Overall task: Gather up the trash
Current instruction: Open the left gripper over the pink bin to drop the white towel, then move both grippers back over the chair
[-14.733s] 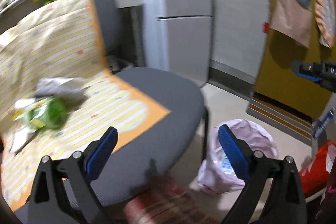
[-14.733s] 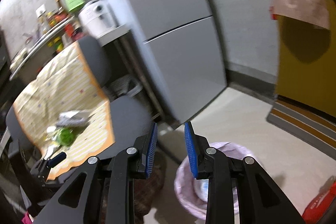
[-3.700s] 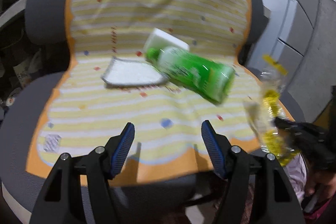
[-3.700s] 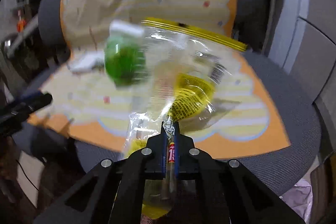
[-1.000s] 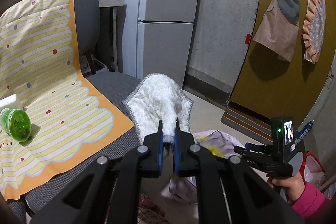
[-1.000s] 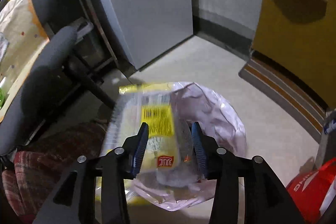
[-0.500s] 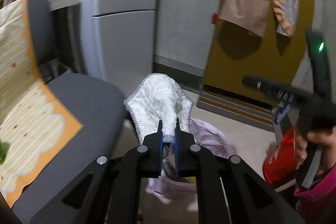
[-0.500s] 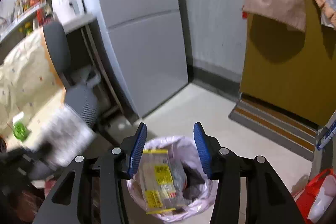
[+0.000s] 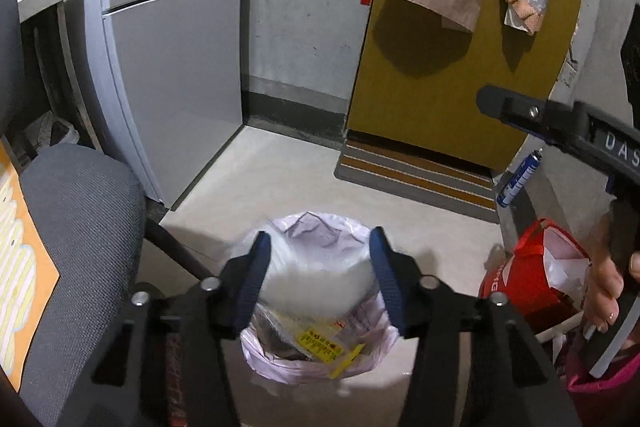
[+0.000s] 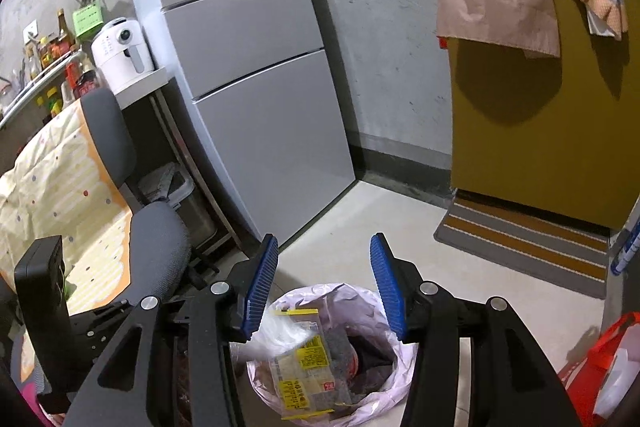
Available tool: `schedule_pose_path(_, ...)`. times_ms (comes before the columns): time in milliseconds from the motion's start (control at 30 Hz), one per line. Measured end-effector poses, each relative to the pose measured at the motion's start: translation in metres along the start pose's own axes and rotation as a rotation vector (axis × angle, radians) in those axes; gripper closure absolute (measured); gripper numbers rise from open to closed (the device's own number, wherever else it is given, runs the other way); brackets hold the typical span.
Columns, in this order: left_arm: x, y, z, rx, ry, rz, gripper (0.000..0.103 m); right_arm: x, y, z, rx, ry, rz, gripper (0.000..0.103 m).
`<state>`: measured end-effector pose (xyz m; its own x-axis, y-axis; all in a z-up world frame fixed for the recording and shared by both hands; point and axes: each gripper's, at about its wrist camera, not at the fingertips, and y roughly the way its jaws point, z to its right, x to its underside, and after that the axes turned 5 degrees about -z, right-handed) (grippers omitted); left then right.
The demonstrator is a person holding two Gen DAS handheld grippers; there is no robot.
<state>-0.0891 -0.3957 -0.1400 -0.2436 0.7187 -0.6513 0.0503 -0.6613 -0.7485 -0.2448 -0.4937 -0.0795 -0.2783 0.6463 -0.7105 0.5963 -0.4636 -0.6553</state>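
Note:
A bin lined with a pale pink bag (image 9: 320, 355) stands on the floor beside the chair; it also shows in the right wrist view (image 10: 384, 387). My left gripper (image 9: 320, 279) is open right above it. The white cloth (image 9: 320, 279), blurred, is loose between the open fingers and over the bin mouth; it shows as a blurred white shape (image 10: 280, 339) in the right wrist view. The clear yellow-printed wrapper (image 10: 304, 375) lies inside the bin. My right gripper (image 10: 324, 287) is open and empty above the bin.
A grey office chair (image 9: 76, 227) with a yellow striped cover (image 10: 52, 195) stands left of the bin. A grey fridge (image 10: 256, 99) is behind. A red bag (image 9: 536, 275) sits right of the bin. A striped doormat (image 9: 416, 179) lies before the mustard door (image 9: 452, 67).
My left gripper swung over the bin and opened, letting go of the white cloth. My right gripper stayed open and rose a little above the bin.

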Motion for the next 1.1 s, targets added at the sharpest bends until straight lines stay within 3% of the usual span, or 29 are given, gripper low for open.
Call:
schedule_pose_path(167, 0.004, -0.025, -0.016, -0.046, -0.028, 0.047, 0.051, 0.002, -0.003, -0.012, -0.021, -0.015, 0.002, 0.053)
schedule_pose_path(400, 0.042, -0.089, -0.058, -0.197, -0.156, 0.12, 0.044, 0.001, -0.005, -0.057, -0.113, -0.079, -0.001, 0.053)
schedule_pose_path(600, 0.081, -0.139, -0.097, -0.35, -0.269, 0.152, 0.039, 0.009, 0.001, -0.121, -0.231, -0.189, -0.045, 0.053)
schedule_pose_path(767, 0.113, -0.181, -0.129, -0.468, -0.362, 0.187, 0.029, 0.019, 0.009, -0.179, -0.319, -0.302, -0.095, 0.044)
schedule_pose_path(900, 0.148, -0.218, -0.156, -0.634, -0.433, 0.201, 0.021, 0.031, 0.017, -0.229, -0.394, -0.413, -0.132, 0.036)
schedule_pose_path(1100, 0.194, -0.266, -0.204, -0.774, -0.591, 0.208, 0.019, 0.049, 0.027, -0.302, -0.517, -0.544, -0.168, 0.027)
